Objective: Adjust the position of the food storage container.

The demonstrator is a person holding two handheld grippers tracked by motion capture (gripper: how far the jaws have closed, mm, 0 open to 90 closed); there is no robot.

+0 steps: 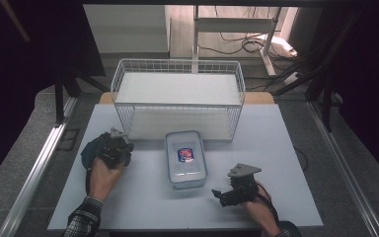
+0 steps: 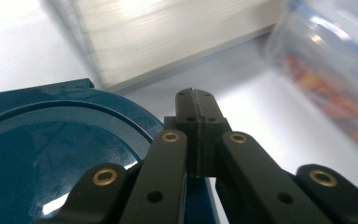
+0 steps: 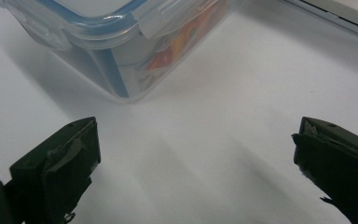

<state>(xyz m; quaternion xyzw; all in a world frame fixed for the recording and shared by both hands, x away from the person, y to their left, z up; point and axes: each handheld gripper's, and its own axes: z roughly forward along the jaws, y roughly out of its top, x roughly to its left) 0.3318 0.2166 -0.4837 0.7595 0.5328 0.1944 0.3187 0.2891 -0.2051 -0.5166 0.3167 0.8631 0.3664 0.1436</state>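
A clear plastic box with a blue-edged snap lid and a colourful packet inside lies in the middle of the white table. My left gripper is at the left, over a dark blue round lid-like disc. In the left gripper view its jaws are pressed together with nothing between them, and the blue disc lies beneath and to the left. My right gripper sits low at the front right, pointing toward the box. Its jaws stand wide apart over bare table, short of the box's corner.
A white wire basket stands at the back of the table, just behind the box. Metal rails run along both table sides. Cables and a stand lie on the floor beyond.
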